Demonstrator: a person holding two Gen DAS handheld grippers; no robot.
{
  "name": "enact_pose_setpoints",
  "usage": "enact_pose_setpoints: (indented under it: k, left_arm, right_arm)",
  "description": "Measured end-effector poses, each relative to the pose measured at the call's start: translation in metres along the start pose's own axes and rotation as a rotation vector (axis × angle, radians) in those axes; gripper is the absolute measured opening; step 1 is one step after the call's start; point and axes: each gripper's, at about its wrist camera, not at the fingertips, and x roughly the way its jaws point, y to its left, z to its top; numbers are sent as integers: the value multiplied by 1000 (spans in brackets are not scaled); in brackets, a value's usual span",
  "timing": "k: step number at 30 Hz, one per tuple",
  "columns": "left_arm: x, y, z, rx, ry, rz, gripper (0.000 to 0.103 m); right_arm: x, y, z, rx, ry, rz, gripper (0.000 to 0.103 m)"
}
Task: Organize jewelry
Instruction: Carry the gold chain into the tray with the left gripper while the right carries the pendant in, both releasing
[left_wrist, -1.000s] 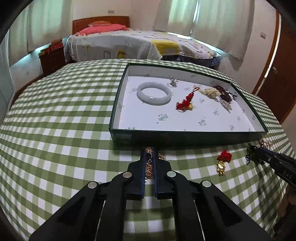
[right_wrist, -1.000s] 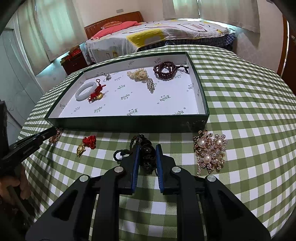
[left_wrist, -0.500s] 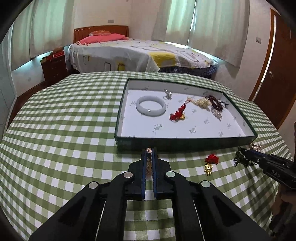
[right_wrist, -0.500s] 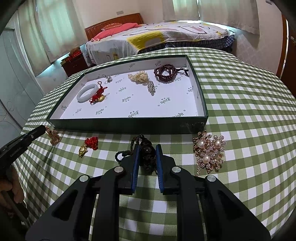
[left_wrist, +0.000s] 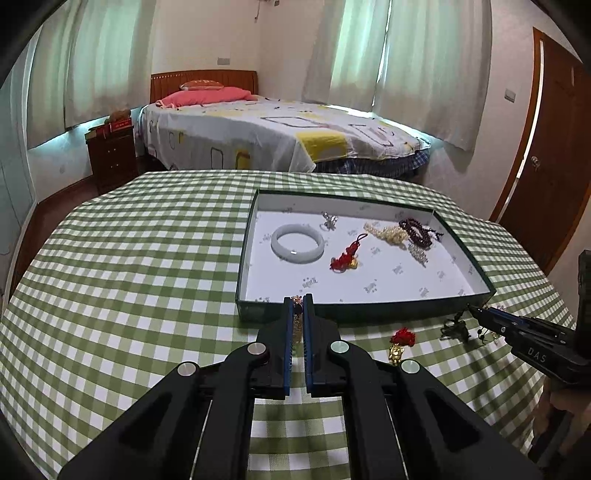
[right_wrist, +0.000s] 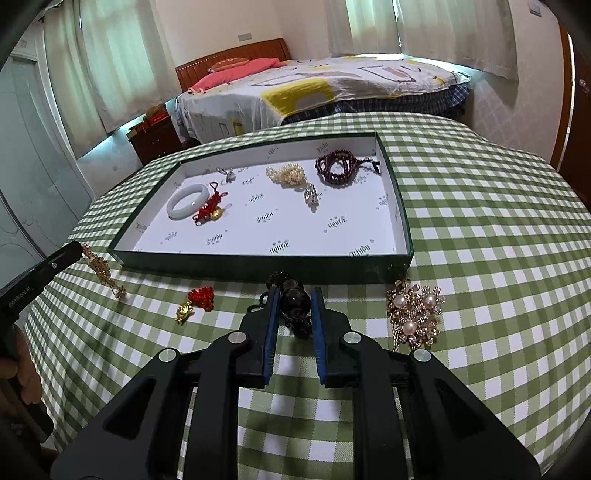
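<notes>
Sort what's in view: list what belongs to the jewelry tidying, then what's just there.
Job: green tray; gold chain in left gripper; dark bead bracelet in right gripper; red charm; pearl brooch.
Bystanders: bed; nightstand; door.

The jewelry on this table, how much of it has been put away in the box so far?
Six pieces already lie in the green box, among them a white bangle and dark red beads. In hand: the left gripper pinches a gold chain, the right gripper a dark bead bracelet. Left on the cloth: a red charm and a pearl brooch.
</notes>
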Motion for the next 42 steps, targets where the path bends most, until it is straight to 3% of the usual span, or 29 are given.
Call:
enact_pose_setpoints:
  k: [18,28,37,42]
  left_arm:
    - [-15,-5,17,-13,-59,-21,5]
    - [-21,-15,49,0,-143,-59,5]
    - [-8,-22,89,9,-223,-70,5]
    - [21,-19,87,0,-184,-58,5]
  right_arm:
    - [-28,10,14,-14,-75,16,17]
    - [-38,16,43,-24,-150,23,17]
    - [-33,17,76,-35,-213,14,17]
    - [-10,10,80,-22,-189,-1,17]
